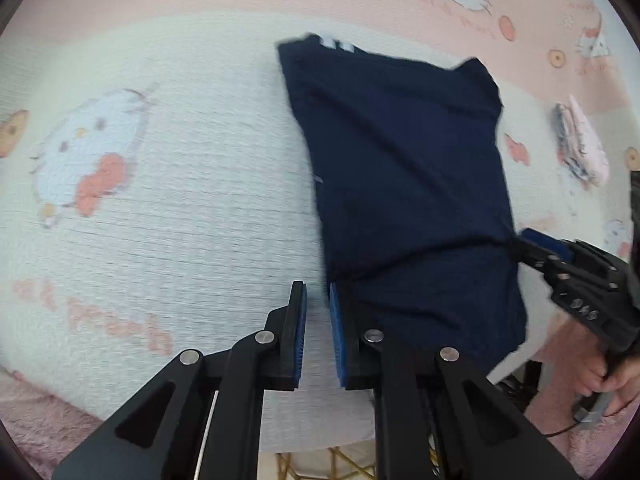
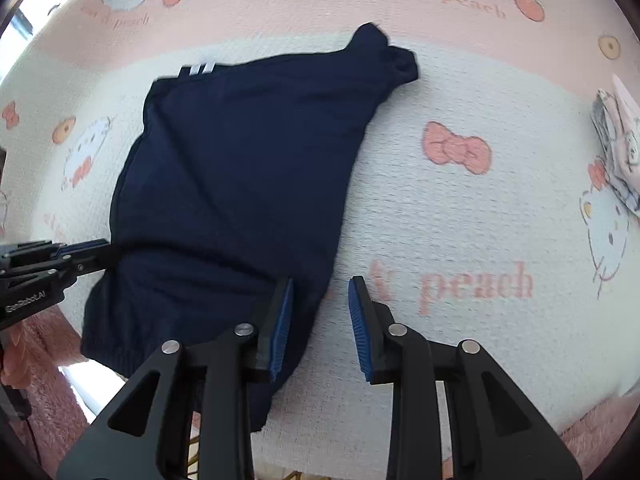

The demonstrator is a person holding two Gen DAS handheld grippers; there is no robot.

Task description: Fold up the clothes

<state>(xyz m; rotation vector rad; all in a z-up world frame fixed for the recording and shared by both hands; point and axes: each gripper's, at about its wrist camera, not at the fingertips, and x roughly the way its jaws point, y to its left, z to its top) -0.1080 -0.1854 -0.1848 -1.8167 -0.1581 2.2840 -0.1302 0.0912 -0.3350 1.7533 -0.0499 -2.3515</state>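
Beside the navy garment, your left gripper and right gripper stand slightly open, holding nothing; a snagged fold could spring loose.

Left wrist view: steep look down along its own fingers, close over the cloth; navy garment fills centre-right, right gripper enters at the right edge.

Right wrist view: same steep, near look; own fingers at bottom, garment centre-left, left gripper at the left edge.

Both share the garment, the cloth and the pink bundle far right.
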